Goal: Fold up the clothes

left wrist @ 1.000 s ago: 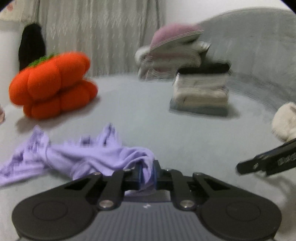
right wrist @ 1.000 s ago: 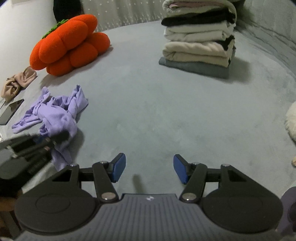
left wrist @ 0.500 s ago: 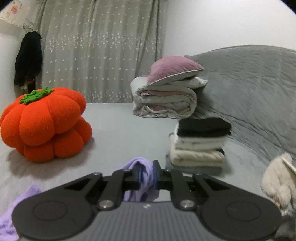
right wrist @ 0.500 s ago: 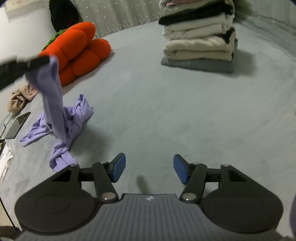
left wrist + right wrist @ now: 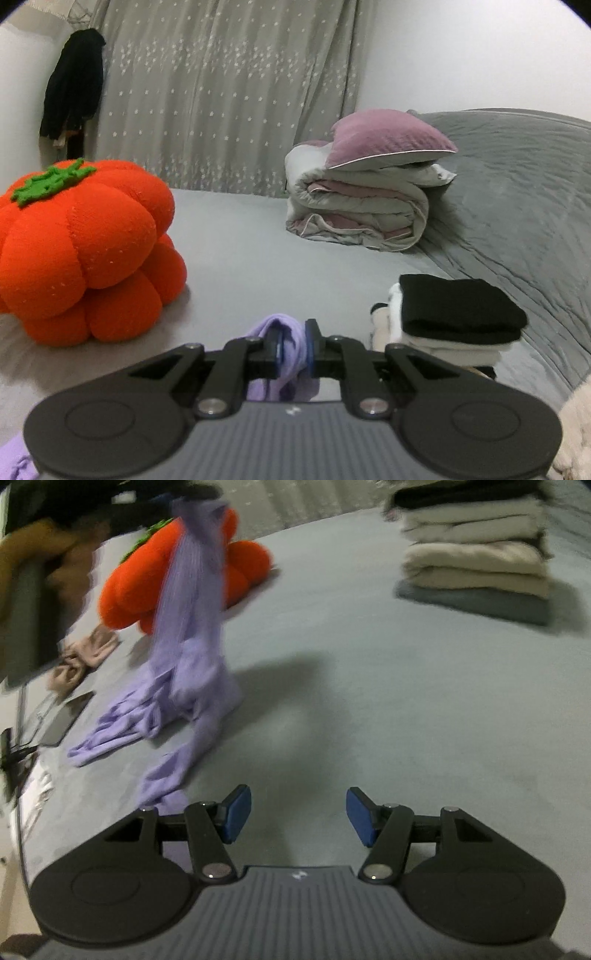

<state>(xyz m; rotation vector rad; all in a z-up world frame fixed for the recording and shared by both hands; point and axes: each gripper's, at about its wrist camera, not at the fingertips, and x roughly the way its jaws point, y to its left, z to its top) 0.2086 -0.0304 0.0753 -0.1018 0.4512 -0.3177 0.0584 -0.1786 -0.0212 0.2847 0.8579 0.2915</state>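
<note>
My left gripper (image 5: 293, 347) is shut on a lilac garment (image 5: 284, 332) and holds it high above the grey bed (image 5: 240, 258). In the right wrist view the garment (image 5: 192, 627) hangs in a long blurred column from the top left, its lower end trailing on the bed (image 5: 369, 701). My right gripper (image 5: 298, 818) is open and empty, low over the bed, to the right of the garment's trailing end.
An orange pumpkin cushion (image 5: 81, 247) sits at the left. A stack of folded clothes (image 5: 476, 554) stands at the right, with a rolled quilt and pillow (image 5: 369, 192) behind. A beige cloth (image 5: 85, 657) and a phone (image 5: 66, 718) lie at the bed's left edge.
My left gripper has lifted the lilac garment higher, stretching it up off the bed. My right gripper has stayed open and shifted closer to the garment's lower end.
</note>
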